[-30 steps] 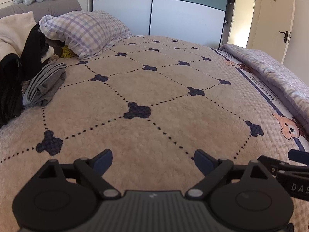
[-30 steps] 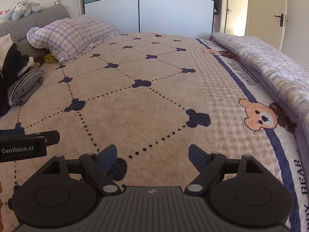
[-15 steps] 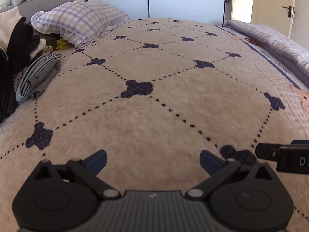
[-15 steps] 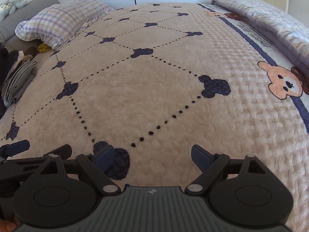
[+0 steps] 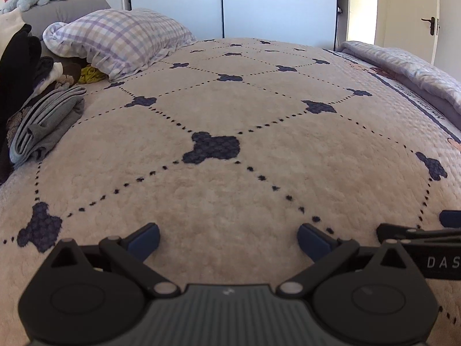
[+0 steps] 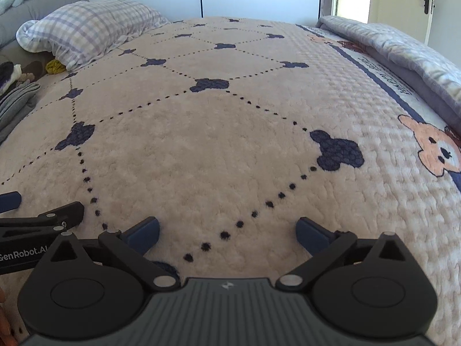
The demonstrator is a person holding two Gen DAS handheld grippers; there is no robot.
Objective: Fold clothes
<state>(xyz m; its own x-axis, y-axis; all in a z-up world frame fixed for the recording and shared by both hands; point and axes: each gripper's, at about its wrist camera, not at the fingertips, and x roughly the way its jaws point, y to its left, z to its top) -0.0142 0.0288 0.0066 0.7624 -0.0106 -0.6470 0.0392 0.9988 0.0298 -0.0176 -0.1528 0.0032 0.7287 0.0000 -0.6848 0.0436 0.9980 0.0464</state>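
Observation:
A folded grey garment [image 5: 43, 124] lies at the left edge of the bed, also seen in the right wrist view [image 6: 17, 101]. Behind it is a heap of black and white clothes [image 5: 20, 57]. My left gripper [image 5: 227, 233] hovers low over the beige blanket [image 5: 230, 109], open, with nothing between its fingers. My right gripper [image 6: 227, 226] is beside it on the right, over the same blanket [image 6: 230, 132]. Its jaws are opening and hold nothing. No garment lies under either gripper.
A checked pillow [image 5: 121, 37] and a yellow bundle [image 5: 90, 75] sit at the bed's head. A folded lilac quilt [image 5: 403, 69] runs along the right side. A wardrobe [image 5: 230, 8] stands behind the bed and a door [image 5: 409, 14] at the right.
Both grippers have sunk closer to the blanket and slid across it. Their jaws stand a little wider than before.

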